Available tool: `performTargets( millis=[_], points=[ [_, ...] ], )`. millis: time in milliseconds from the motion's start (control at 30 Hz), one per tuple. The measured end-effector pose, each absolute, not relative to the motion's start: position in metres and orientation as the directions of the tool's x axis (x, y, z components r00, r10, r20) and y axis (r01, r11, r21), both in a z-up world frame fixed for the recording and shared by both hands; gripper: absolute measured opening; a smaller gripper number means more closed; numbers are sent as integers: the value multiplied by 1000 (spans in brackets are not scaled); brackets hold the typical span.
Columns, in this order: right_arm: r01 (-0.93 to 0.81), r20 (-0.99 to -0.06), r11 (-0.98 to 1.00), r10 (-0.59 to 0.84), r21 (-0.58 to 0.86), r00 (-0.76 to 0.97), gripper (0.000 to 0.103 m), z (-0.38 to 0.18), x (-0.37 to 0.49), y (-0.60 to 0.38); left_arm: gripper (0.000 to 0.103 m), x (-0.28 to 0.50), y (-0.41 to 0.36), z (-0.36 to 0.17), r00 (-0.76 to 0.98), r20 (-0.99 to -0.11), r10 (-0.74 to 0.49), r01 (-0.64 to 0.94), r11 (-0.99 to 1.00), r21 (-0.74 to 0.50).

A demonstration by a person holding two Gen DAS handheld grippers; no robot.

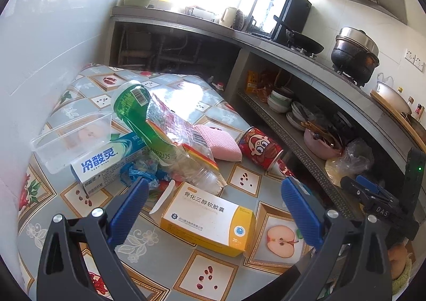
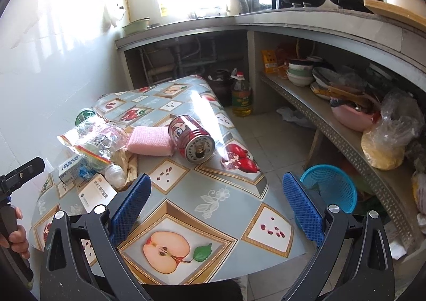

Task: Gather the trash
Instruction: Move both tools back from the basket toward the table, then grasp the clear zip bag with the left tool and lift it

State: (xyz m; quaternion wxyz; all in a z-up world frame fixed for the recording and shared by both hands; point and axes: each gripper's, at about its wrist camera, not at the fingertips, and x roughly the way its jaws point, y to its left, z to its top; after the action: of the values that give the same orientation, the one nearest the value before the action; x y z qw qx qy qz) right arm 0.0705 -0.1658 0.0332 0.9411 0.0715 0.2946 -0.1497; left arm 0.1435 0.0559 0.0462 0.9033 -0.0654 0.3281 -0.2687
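**Blue-padded grippers poised over a table of litter**

Yellow-and-white box lies nearest the left gripper, whose fingers stand wide with nothing between them, the box just ahead of the gap. Beyond the box sit a clear bottle, a toothpaste carton and a red can on its side. The right gripper is likewise wide and empty, hovering over the table. A blue basket stands on the floor beside the table, probably the bin. Collection seems not yet begun; next, the left gripper likely lowers and closes on the box.
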Motion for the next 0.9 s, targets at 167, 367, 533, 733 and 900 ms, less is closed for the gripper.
performTargets(
  millis=[167, 367, 533, 733, 900],
  points=[
    [323, -586, 942, -209, 96, 783, 95, 34, 67, -172, 97, 140, 64, 45, 663, -551, -507, 422, 861, -284],
    [294, -601, 943, -145, 157, 786, 95, 28, 73, -174, 97, 137, 70, 43, 672, -551, -495, 422, 867, -264],
    [256, -604, 949, -95, 186, 791, 95, 27, 80, -171, 97, 151, 72, 46, 666, -533, -521, 423, 853, -306],
    [241, -611, 951, -75, 193, 788, 95, 24, 85, -168, 97, 189, 74, 37, 631, -519, -576, 356, 810, -465],
    [246, -618, 949, -75, 196, 783, 95, 22, 85, -172, 90, 222, 70, 23, 615, -527, -586, 268, 785, -559]
  ],
)
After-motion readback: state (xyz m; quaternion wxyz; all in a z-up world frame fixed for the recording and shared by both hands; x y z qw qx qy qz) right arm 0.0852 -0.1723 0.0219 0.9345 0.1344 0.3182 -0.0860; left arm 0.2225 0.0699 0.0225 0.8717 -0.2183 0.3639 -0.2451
